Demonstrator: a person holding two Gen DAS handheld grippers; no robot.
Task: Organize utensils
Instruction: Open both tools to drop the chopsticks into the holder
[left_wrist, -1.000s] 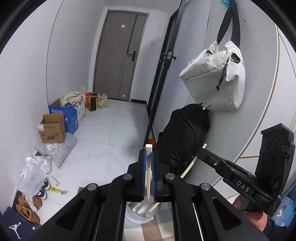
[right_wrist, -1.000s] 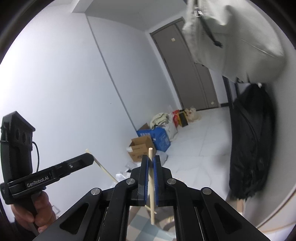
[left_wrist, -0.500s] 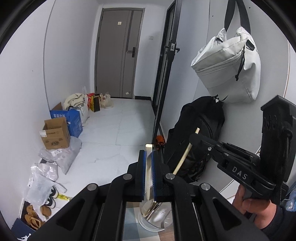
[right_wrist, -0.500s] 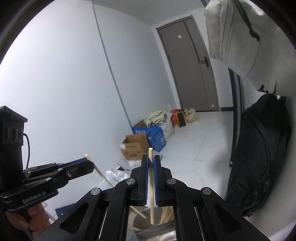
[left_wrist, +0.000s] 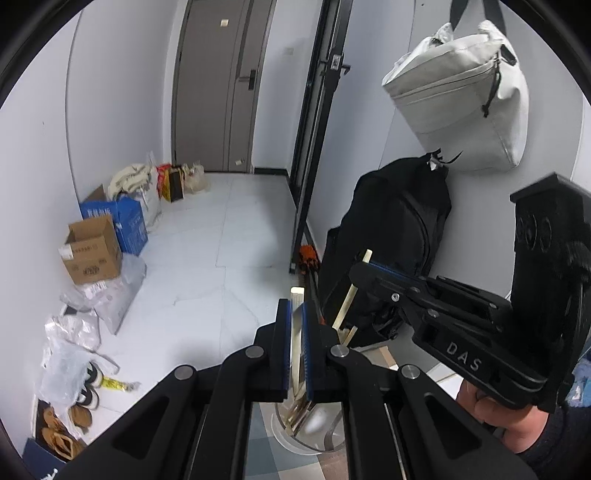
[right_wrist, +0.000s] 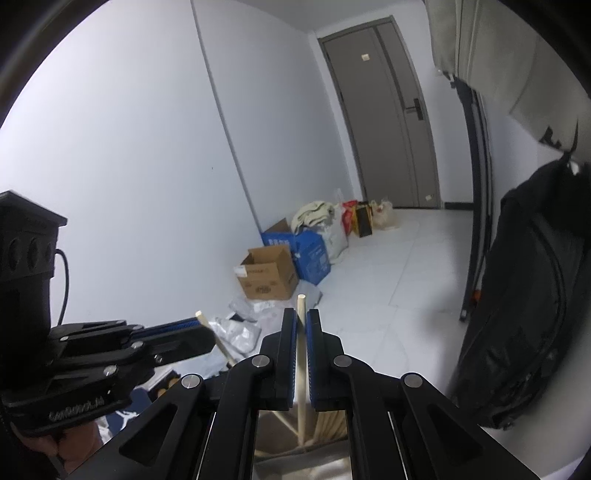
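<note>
Two tools, left view alone shows cup (left_wrist: 314, 439)

L tool (left_wrist: 296, 314) clamps flat stick (left_wrist: 296, 295) over cup (left_wrist: 314, 443); R tool (left_wrist: 364, 271) grips chopstick (left_wrist: 347, 306).

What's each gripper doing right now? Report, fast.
Left gripper: closed on a flat wooden stick, above the cup.
Right gripper: closed on a round wooden chopstick.
</note>
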